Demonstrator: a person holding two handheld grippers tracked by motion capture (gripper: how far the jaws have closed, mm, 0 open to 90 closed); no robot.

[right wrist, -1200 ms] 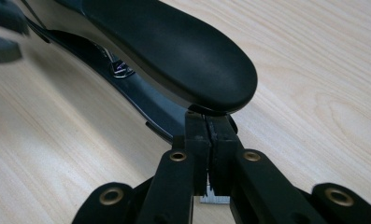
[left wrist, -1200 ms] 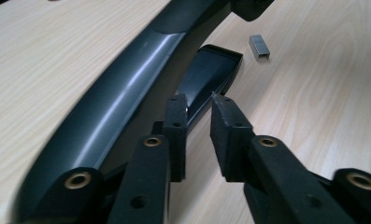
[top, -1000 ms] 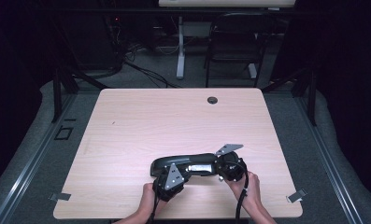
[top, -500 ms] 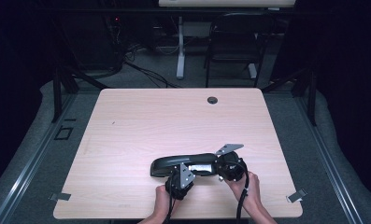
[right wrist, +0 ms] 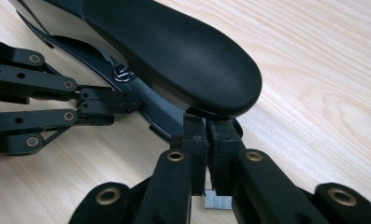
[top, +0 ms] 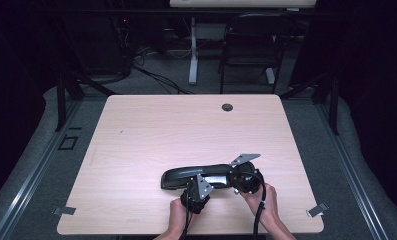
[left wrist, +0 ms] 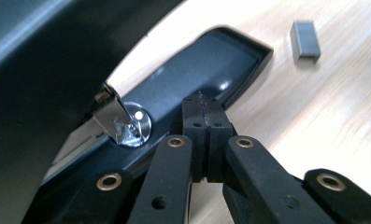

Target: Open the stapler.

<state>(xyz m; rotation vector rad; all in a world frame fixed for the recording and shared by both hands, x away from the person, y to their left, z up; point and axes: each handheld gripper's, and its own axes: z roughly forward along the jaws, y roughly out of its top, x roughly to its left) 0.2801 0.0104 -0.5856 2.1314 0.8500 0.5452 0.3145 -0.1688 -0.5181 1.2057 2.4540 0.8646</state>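
A large black stapler [top: 196, 176] lies on a light wooden table [top: 151, 135], near the front edge and right of the middle, its length running along that edge. Two hands come in from the front edge, each holding a black two-jaw gripper. The left gripper [left wrist: 205, 108] has its jaws closed together with nothing between them; the tips rest against the edge of the stapler's dark base beside a shiny metal part [left wrist: 127, 123]. The right gripper [right wrist: 205, 125] is also closed, its tips pressed up under the rounded end of the stapler's top arm. A small strip of staples [left wrist: 305, 40] lies on the table just beside the stapler.
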